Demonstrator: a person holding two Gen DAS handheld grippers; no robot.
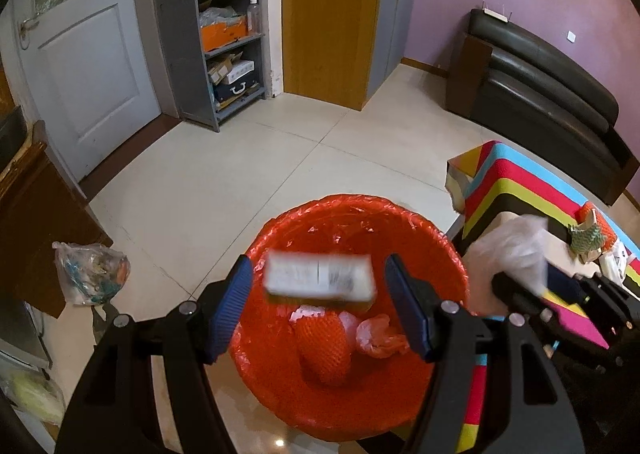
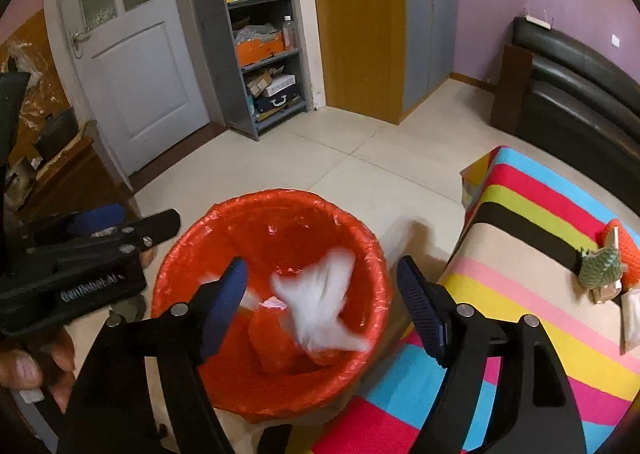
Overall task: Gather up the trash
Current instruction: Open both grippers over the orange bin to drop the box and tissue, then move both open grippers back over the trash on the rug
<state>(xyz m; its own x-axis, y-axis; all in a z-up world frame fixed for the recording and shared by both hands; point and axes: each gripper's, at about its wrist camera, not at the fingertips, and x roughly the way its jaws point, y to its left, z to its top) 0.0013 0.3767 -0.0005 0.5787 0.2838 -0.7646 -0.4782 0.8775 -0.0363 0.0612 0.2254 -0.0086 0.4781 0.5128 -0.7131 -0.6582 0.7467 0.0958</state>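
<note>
left wrist — left gripper [image 1: 320,306] tilted downward

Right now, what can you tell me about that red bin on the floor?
The bin is a round bucket lined with a crinkly, glossy red plastic bag folded over its rim. It stands upright on pale floor tiles beside the striped table. Inside lie an orange mesh net and crumpled pinkish plastic.

left gripper [image 1: 320,306] open-jawed, right gripper [image 2: 322,306] open-jawed

both wrist views look steeply down, close over the shared red bin [image 1: 360,222]
</note>
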